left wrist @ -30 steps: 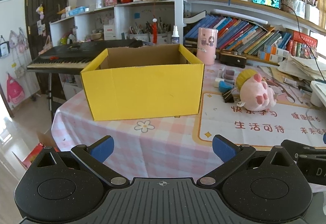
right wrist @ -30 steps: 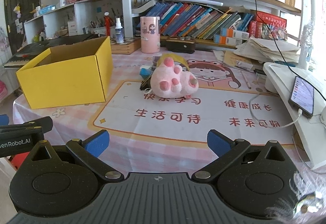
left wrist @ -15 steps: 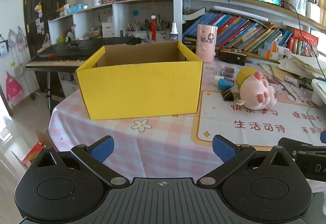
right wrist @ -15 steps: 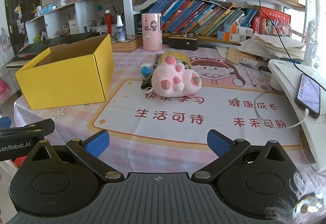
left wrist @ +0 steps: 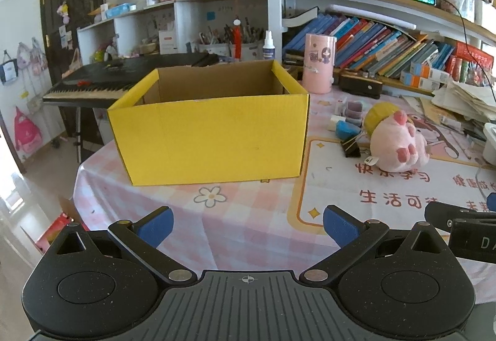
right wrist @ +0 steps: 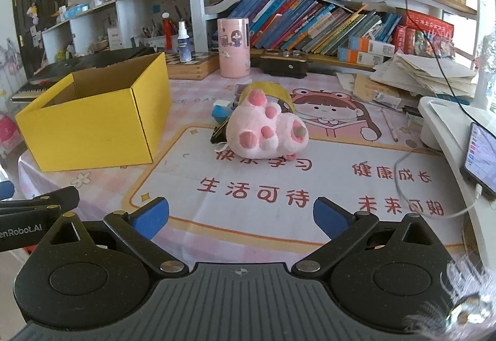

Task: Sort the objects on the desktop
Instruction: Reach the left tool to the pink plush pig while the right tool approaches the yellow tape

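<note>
An open yellow cardboard box is seen on a round table covered with a pink checked cloth, directly ahead of the left gripper, whose blue-padded fingers are spread wide with nothing between them. The right gripper is likewise held apart and empty above a printed desk mat. A pink plush toy is laid on the mat's far edge, just right of the box; a black binder clip and small blue items are crowded against it. A pink cylinder is stood behind. Packed bookshelves and a keyboard piano are visible beyond.
</note>
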Demonstrator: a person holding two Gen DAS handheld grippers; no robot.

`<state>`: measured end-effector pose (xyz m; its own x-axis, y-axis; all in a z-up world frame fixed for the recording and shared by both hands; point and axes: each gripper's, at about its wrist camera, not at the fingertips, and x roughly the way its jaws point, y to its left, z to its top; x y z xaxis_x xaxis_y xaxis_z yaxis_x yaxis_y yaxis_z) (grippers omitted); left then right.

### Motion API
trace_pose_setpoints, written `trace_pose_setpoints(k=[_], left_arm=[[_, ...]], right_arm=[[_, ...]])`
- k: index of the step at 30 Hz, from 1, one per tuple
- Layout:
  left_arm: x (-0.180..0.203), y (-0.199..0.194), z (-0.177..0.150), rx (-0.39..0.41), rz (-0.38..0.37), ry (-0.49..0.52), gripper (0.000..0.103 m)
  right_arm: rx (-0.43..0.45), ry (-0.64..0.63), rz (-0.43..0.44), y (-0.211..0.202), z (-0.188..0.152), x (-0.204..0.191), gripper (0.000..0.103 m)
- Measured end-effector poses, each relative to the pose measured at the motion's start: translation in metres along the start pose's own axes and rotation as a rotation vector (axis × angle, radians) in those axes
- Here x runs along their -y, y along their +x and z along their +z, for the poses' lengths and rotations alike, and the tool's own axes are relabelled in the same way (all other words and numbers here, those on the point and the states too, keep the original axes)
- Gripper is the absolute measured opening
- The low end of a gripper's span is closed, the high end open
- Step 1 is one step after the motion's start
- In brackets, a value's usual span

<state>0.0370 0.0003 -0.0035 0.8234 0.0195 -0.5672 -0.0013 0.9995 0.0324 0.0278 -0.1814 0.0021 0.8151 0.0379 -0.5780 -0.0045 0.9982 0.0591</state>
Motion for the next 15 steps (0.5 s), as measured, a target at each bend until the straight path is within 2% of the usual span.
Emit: trace_pose_setpoints(k=[6,15], left_arm=[[0.016,0.008,0.005,-0.008,0.009,0.013,0.103],[0.040,0.021,0.013,-0.015,-0.022,0.001,0.103]], right_arm=[[0.009,-0.019,0.020,0.009,0.009,0.011,0.101],[0.035,-0.025,0.017,0.023,0.028,0.039,0.101]])
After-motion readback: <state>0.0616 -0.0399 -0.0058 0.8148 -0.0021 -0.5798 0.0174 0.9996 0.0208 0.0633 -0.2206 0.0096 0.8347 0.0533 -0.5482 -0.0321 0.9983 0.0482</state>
